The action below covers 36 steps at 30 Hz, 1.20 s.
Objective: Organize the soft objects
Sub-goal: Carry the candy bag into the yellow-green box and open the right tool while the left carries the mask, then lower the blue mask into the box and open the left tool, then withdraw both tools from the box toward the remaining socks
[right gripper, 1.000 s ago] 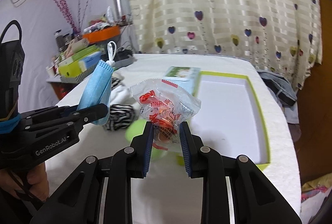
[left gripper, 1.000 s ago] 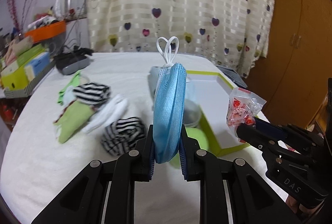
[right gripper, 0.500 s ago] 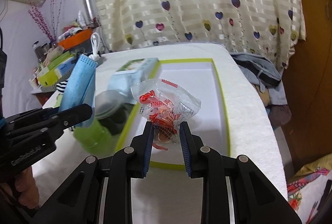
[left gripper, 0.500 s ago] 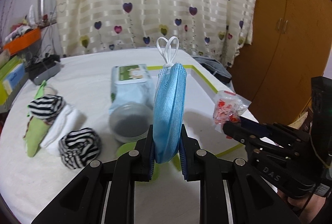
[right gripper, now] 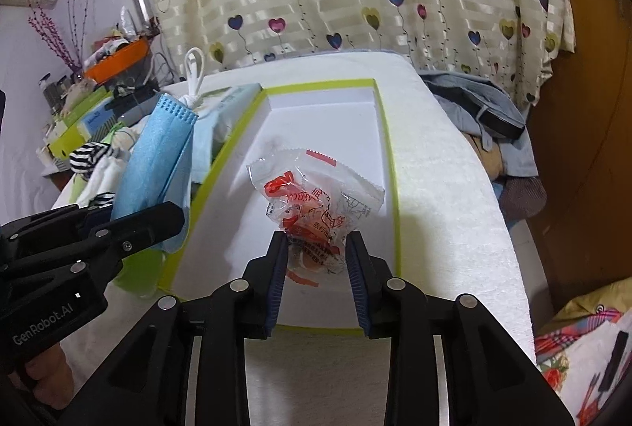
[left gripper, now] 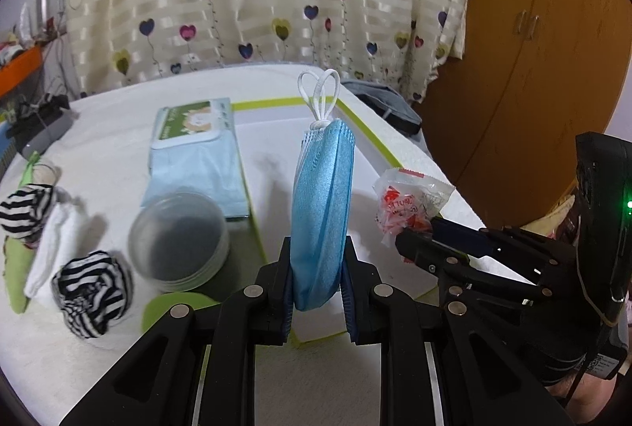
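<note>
A folded blue face mask [left gripper: 322,213] with white ear loops stands upright in my left gripper [left gripper: 318,268], which is shut on its lower edge. It hangs over the near left part of the white tray with a lime rim [right gripper: 385,149]. My right gripper [right gripper: 316,256] is over the tray's near end and its jaws are opening. A clear packet with red print [right gripper: 312,201] sits between the widened pads, loose and low over the tray floor. From the left wrist view the packet [left gripper: 407,205] shows at the right gripper's tip.
Left of the tray lie a wet-wipes pack [left gripper: 193,149], a round lidded tub [left gripper: 179,244], rolled striped socks [left gripper: 93,291] and a white sock [left gripper: 51,244] on the white cloth. Grey clothes [right gripper: 474,102] lie beyond the right edge. A wooden wardrobe [left gripper: 533,70] stands on the right.
Both grippers moved right over the tray and sank lower. The right jaws, tight on the packet before, now stand wider. The left grip on the mask is unchanged.
</note>
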Available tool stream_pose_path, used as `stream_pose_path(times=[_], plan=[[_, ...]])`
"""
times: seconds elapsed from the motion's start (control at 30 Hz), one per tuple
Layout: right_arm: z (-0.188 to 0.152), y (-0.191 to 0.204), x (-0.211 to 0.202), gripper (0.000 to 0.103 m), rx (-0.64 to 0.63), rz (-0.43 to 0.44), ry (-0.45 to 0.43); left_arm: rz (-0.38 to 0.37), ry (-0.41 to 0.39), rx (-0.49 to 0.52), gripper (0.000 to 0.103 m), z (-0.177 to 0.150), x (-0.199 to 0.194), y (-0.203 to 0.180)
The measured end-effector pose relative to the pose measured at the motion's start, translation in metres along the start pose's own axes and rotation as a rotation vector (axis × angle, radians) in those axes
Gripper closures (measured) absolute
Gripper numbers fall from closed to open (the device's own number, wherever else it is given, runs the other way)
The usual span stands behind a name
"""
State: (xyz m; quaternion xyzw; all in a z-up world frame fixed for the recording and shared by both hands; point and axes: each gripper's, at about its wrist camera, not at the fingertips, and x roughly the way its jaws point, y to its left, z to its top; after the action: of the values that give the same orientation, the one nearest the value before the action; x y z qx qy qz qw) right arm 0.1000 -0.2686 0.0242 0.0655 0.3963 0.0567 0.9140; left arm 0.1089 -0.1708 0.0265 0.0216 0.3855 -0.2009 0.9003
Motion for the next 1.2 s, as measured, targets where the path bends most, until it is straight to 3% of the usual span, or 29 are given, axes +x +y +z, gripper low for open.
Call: stream_pose_path(times=[0.17, 0.33, 0.43, 0.6, 0.83, 1.07, 1.2], plan=[[0.000, -0.002, -0.002, 0.060, -0.004, -0.010, -0.011, -0.018, 0.025, 0.006, 0.083, 0.003, 0.016, -0.003], [0.002, -0.007, -0.008, 0.060, 0.002, -0.018, -0.019, -0.052, 0.022, 0.004, 0.067, 0.004, 0.021, -0.003], [0.002, -0.010, -0.013, 0.060, 0.008, -0.029, -0.027, -0.074, 0.011, 0.001, 0.063, 0.006, 0.021, -0.004], [-0.005, -0.012, -0.025, 0.060, 0.022, -0.048, -0.038, -0.090, 0.014, -0.009, 0.063, 0.005, 0.018, -0.003], [-0.008, 0.003, -0.032, 0.060, 0.018, -0.036, -0.032, -0.075, -0.038, -0.014, 0.063, -0.004, -0.017, 0.008], [-0.009, 0.037, -0.015, 0.060, -0.039, 0.037, 0.009, -0.027, -0.078, -0.049, 0.063, -0.019, -0.051, 0.036], [-0.009, 0.050, 0.007, 0.060, -0.076, 0.037, 0.062, 0.013, -0.089, -0.074, 0.063, -0.024, -0.062, 0.055]])
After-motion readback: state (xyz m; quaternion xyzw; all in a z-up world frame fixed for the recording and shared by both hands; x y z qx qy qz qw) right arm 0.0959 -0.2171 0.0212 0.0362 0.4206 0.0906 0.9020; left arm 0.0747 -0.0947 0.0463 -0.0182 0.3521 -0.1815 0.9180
